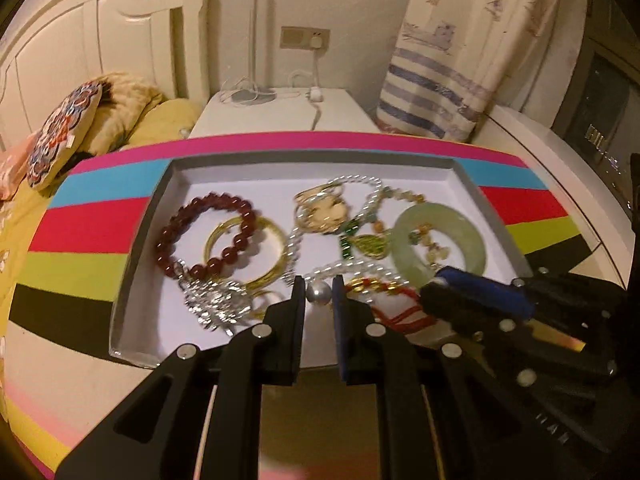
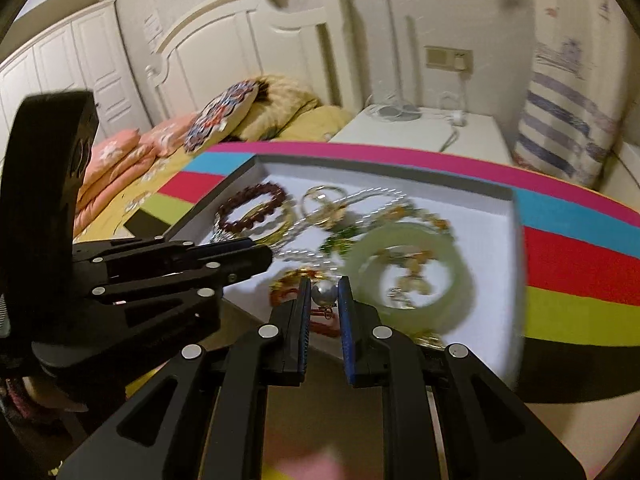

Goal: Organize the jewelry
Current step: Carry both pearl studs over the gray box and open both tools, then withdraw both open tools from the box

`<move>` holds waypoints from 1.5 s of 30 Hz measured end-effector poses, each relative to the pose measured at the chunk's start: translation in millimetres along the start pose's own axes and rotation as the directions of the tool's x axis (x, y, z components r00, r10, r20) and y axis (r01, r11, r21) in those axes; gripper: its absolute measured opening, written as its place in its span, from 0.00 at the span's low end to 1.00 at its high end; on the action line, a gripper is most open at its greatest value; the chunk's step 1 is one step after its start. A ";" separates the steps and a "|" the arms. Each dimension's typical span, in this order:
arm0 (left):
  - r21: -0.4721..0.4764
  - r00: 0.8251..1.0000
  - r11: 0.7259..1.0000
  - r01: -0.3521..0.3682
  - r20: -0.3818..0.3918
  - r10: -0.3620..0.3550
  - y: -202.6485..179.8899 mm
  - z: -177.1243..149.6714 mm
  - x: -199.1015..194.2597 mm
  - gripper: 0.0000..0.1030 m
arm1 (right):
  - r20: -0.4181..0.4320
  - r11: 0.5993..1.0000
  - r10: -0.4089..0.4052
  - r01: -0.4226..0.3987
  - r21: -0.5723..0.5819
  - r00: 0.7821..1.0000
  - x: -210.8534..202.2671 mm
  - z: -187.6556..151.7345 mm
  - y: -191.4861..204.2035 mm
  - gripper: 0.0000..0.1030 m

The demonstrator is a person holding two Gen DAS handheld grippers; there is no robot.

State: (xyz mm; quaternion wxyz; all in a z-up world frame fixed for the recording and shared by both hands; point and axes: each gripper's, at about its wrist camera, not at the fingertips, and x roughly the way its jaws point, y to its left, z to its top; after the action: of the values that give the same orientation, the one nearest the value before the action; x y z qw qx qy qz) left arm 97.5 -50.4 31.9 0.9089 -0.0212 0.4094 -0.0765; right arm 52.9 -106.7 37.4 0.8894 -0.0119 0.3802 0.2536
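shallow grey-walled tray (image 1: 502, 232) sits on the striped counter (image 1: 80, 236); all the jewelry lies loose inside on its white floor. left part: dark red bead bracelet (image 1: 208, 236) overlapping a gold bangle (image 1: 272, 276), with a silver sparkly piece (image 1: 216, 304) at the near edge. middle: pearl strand (image 1: 360, 184) looping over a gold-coloured piece (image 1: 324, 212) and a green pendant (image 1: 372, 244). right part: pale green jade bangle (image 1: 444, 240) with a small amber-coloured chain across its hole. a red cord with gold beads (image 1: 376, 288) lies near the front wall.

left claw (image 1: 318, 292): jaws narrowly apart, a silver ball (image 1: 319, 293) framed between the tips; contact with the pads cannot be told. right claw (image 2: 325, 294): same narrow gap, the same sort of silver ball (image 2: 324, 293) between its tips, touch also unclear. the two claws come in close beside each other over the tray's front edge; each crosses the other's view and hides part of the front wall. right view is motion-blurred.

room: bed (image 2: 132, 152) with white headboard, patterned pillow (image 1: 64, 136), white nightstand (image 1: 288, 116) with cables, wall socket (image 1: 305, 38), striped curtain (image 1: 432, 92), white wardrobe (image 2: 60, 68).
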 end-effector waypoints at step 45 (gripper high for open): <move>-0.059 0.938 0.975 -0.215 0.265 0.223 19.2 -83.8 -96.7 0.98 | 0.089 0.906 -0.406 0.388 0.168 0.909 -57.6 -55.3 19.4 0.95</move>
State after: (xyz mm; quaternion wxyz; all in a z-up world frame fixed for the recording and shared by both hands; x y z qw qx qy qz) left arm -25.9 -14.3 46.1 0.9587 0.0008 0.2825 0.0347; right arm -26.7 -127.1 40.8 0.9424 -0.0083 0.3321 0.0384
